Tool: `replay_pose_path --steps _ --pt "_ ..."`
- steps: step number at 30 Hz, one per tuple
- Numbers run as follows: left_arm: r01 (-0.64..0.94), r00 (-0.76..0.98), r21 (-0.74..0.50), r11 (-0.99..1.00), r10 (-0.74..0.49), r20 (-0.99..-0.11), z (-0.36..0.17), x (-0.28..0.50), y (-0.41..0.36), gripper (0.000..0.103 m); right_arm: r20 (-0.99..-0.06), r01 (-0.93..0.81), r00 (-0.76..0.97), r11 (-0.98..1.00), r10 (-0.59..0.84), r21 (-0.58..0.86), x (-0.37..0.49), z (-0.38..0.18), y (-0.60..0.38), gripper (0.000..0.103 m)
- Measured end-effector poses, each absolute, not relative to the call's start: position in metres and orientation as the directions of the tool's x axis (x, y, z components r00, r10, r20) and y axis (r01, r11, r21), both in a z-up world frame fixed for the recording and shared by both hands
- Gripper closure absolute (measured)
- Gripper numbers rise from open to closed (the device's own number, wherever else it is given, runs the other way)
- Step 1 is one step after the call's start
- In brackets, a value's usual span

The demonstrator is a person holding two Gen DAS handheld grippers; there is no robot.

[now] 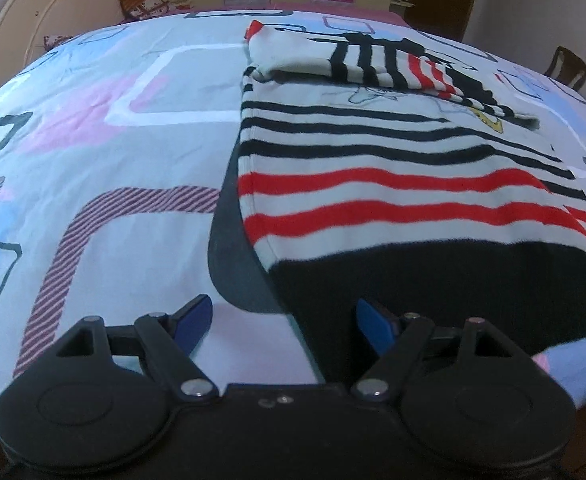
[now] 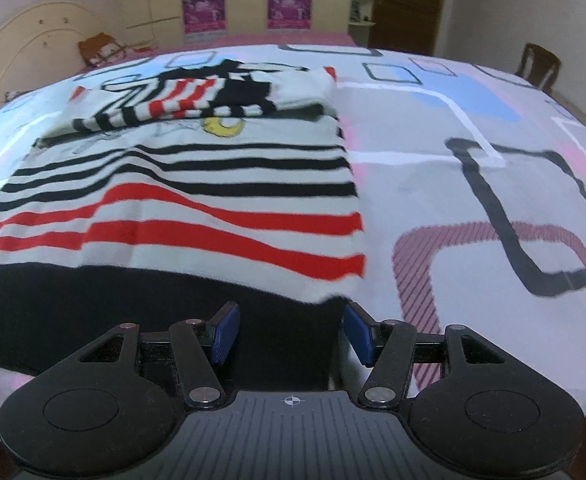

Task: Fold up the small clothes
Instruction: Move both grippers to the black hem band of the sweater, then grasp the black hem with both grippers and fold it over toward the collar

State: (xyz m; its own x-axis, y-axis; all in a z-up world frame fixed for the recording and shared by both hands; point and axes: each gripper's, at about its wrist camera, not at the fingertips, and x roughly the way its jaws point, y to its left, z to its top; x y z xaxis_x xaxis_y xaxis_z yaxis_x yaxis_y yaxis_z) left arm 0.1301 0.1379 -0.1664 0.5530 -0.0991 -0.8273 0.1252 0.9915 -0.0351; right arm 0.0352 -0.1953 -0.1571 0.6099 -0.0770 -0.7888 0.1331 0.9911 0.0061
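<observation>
A small white shirt (image 1: pixel 393 168) with black and red stripes and a black hem band lies flat on the patterned bedsheet (image 1: pixel 93 140). Its sleeves are folded across the top part. My left gripper (image 1: pixel 285 324) is open, its blue pads just short of the hem's left corner. In the right wrist view the same shirt (image 2: pixel 197 200) lies ahead and to the left. My right gripper (image 2: pixel 291 334) is open, its blue pads straddling the black hem's right corner without closing on it.
The bed's headboard (image 1: pixel 33 12) stands at the back left with a small cushion (image 1: pixel 141 2). A wardrobe with pink posters (image 2: pixel 245 0) lines the far wall. A wooden chair (image 2: pixel 541 64) stands at the right of the bed.
</observation>
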Motion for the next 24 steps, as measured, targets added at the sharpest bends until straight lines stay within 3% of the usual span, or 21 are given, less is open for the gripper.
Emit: replay_pose_path --steps 3,6,9,14,20,22,24 --pt "0.131 0.548 -0.063 0.989 -0.125 -0.827 -0.167 0.126 0.137 0.029 -0.793 0.162 0.602 0.987 -0.092 0.008 0.032 -0.160 -0.202 0.044" --pt "0.143 0.540 -0.105 0.984 -0.167 -0.825 -0.167 0.123 0.135 0.040 -0.785 0.190 0.608 0.982 -0.122 -0.006 0.027 -0.160 -0.207 0.026" --pt "0.157 0.533 -0.134 0.979 -0.198 -0.823 -0.167 0.123 0.131 0.060 -0.787 0.195 0.604 0.981 -0.123 -0.004 0.023 -0.163 -0.212 0.025" --pt "0.165 0.507 -0.176 0.970 -0.237 -0.829 -0.166 0.124 0.128 0.077 -0.799 0.215 0.597 0.974 -0.074 0.070 0.019 -0.167 -0.219 0.026" --pt "0.164 0.473 -0.222 0.961 -0.274 -0.837 -0.167 0.130 0.127 0.093 -0.806 0.183 0.592 0.974 -0.002 0.132 0.018 -0.165 -0.213 0.070" --pt "0.166 0.476 -0.233 0.958 -0.285 -0.832 -0.166 0.131 0.128 0.094 -0.813 0.170 0.582 0.973 0.029 0.157 0.019 -0.164 -0.211 0.091" --pt "0.158 0.481 -0.253 0.954 -0.298 -0.825 -0.165 0.130 0.131 0.095 -0.816 0.156 0.576 0.973 0.052 0.172 0.020 -0.163 -0.208 0.097"
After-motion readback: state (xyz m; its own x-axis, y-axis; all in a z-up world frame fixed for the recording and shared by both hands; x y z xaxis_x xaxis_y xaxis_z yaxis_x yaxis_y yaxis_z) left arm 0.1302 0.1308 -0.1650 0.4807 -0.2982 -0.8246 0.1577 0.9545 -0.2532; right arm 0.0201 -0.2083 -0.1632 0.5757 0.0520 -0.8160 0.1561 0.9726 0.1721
